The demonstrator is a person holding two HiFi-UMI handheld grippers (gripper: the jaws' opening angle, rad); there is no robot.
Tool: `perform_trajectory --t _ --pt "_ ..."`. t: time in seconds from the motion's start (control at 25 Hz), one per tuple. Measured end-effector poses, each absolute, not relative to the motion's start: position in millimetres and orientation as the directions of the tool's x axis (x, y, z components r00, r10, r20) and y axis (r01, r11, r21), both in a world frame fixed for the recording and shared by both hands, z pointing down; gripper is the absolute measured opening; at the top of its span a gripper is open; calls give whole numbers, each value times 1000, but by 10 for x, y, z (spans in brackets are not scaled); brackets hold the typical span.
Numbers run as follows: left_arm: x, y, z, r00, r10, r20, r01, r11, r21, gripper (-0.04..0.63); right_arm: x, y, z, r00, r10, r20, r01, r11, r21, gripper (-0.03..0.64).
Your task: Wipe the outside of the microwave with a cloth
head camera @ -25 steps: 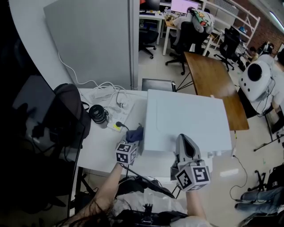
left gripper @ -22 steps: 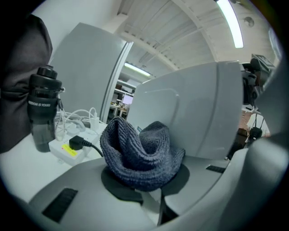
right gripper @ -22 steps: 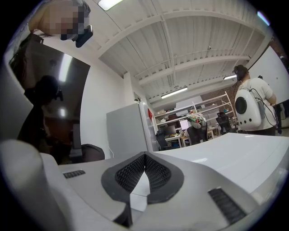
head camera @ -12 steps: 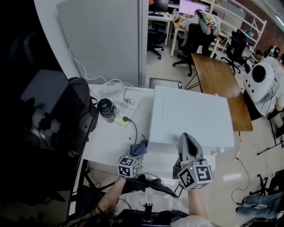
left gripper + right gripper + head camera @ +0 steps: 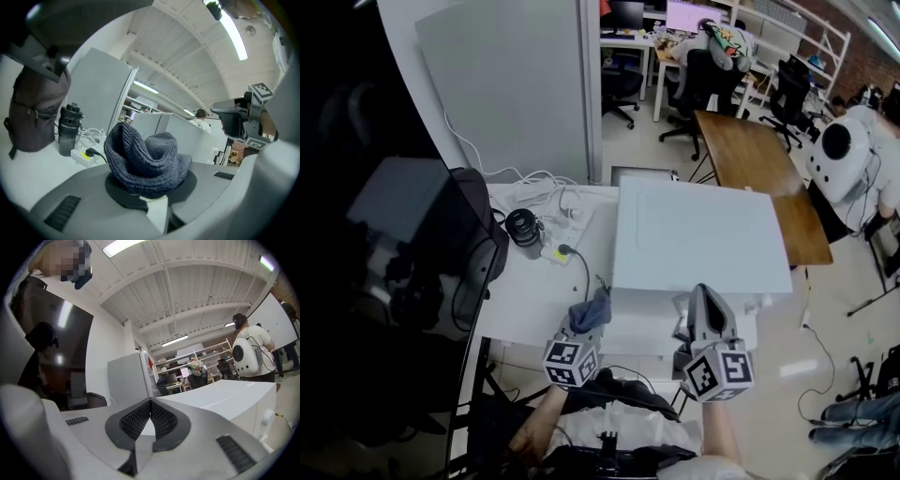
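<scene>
On the table (image 5: 525, 305) before me, my cloth (image 5: 590, 313) is just beside the microwave's (image 5: 698, 234) near-left corner, with perhaps a lens (image 5: 523, 228) farther left.

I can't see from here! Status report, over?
Left gripper shut on cloth. Right gripper shut, empty. Cloth held at the microwave near left corner. A cable lies left of it.

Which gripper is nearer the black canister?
Left. The left gripper, shut on the cloth, sits toward the person from the black canister; the right gripper is farther off, at the front of the microwave.
</scene>
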State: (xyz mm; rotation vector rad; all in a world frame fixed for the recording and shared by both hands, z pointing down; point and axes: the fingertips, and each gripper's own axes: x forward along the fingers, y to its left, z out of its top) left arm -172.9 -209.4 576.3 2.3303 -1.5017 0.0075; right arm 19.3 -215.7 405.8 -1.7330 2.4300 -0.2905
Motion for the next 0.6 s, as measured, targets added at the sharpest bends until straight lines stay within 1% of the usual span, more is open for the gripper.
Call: perform_trajectory --t 0.2,0.32,0.6 --pt "-1566 -1767 5351 388 -912 137 -894 -336 296 54 553 -1879 4135 -318 -948 5 -920 308 -241 17" --pt "-1420 -1509 5109 359 -928 98 -904 -319 283 54 726 -1670 4177 -336 -942 12 -914 323 -246 17" --pt "-828 -947 4839 321 -945 62 -923 -297 246 54 1112 -1141 4271 -393 -919 9 -891 379 -249 17"
